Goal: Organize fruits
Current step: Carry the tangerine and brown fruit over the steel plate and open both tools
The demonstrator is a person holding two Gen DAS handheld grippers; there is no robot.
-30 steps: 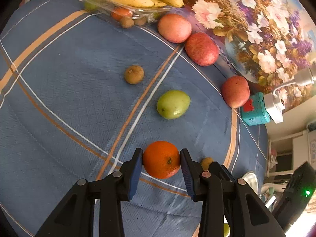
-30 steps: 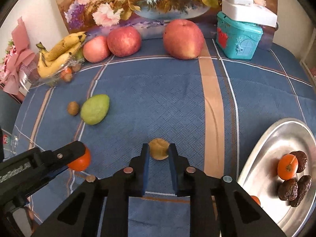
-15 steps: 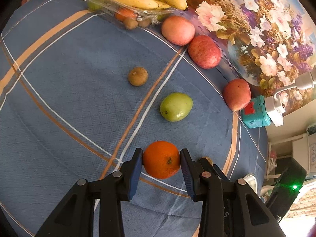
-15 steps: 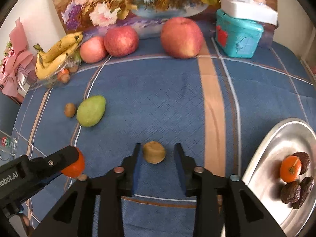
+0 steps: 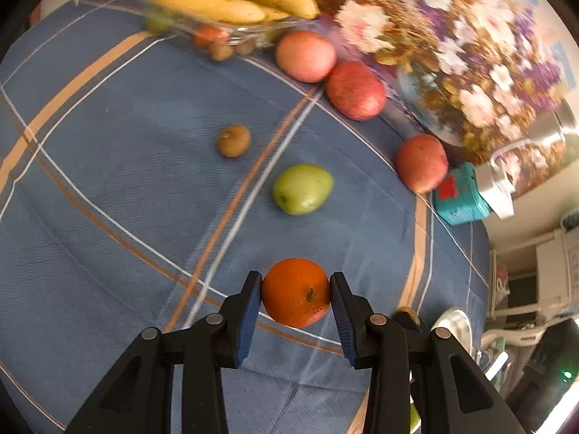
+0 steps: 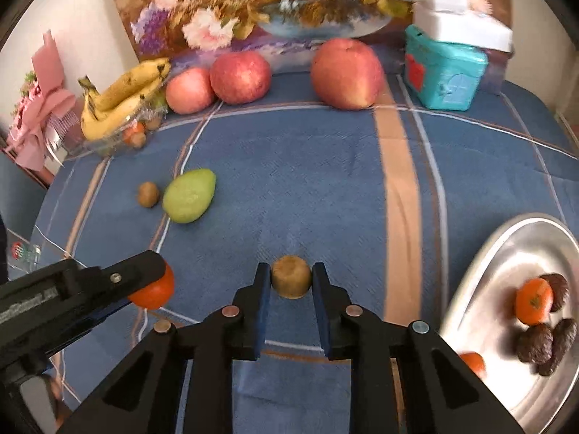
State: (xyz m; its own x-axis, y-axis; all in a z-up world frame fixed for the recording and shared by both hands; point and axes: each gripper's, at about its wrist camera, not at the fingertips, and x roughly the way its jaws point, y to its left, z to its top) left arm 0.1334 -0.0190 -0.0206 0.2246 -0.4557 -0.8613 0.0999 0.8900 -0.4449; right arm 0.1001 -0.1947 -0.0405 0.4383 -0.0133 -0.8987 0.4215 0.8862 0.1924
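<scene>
An orange (image 5: 295,294) sits between the blue pads of my left gripper (image 5: 294,284), which is shut on it just above the blue checked tablecloth. The right wrist view catches the same gripper's finger (image 6: 144,275) and orange (image 6: 155,291) at lower left. My right gripper (image 6: 291,275) is shut on a small brown kiwi (image 6: 291,283), both pads pressing its sides. A silver plate (image 6: 488,271) at the right holds a small orange (image 6: 533,300) and several dark dried fruits (image 6: 542,343).
A green pear-like fruit (image 5: 302,188) and a second kiwi (image 5: 233,140) lie loose mid-cloth. Three red apples (image 6: 345,72) line the back by a flower picture. Bananas (image 6: 123,97) rest on a clear tray at far left; a teal box (image 6: 441,72) stands at back right.
The right jaws stood apart around the kiwi half a second ago and have closed on it again. The left gripper still holds the orange and has barely moved.
</scene>
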